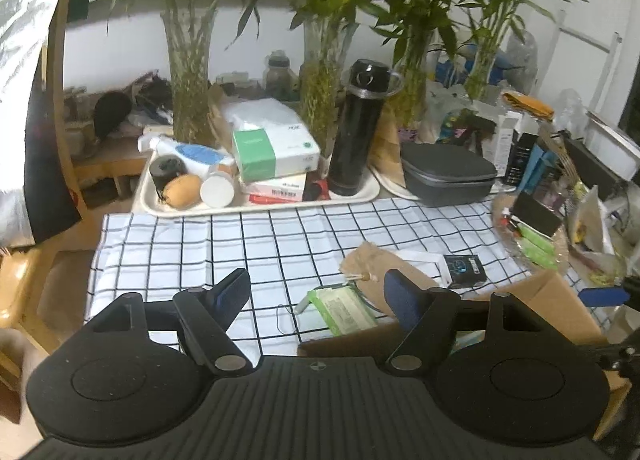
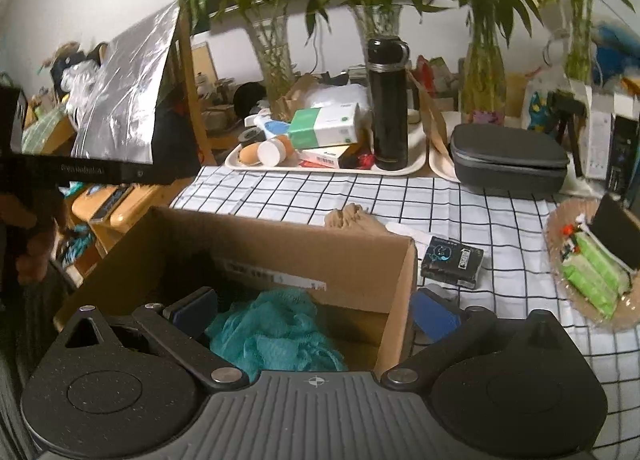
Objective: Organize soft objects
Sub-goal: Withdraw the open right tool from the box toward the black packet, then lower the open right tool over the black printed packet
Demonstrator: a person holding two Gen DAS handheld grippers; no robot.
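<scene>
Item, mid-sort: our left gripper (image 1: 318, 294) wide and empty above the green pack (image 1: 344, 310) beside the cardboard box (image 2: 304, 256) near the surface's front edge; next, close on it; right gripper (image 2: 316, 314) wide astride the box wall.

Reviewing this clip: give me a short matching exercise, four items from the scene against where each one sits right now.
Items:
1. teal cloth
2. black flask
3. green packet
4. grey case

Places:
A. flat on the checked cloth, ahead of the left gripper
B. inside the cardboard box
C. upright on the cream tray
D. right of that tray

Pairs: 1-B, 2-C, 3-A, 4-D
</scene>
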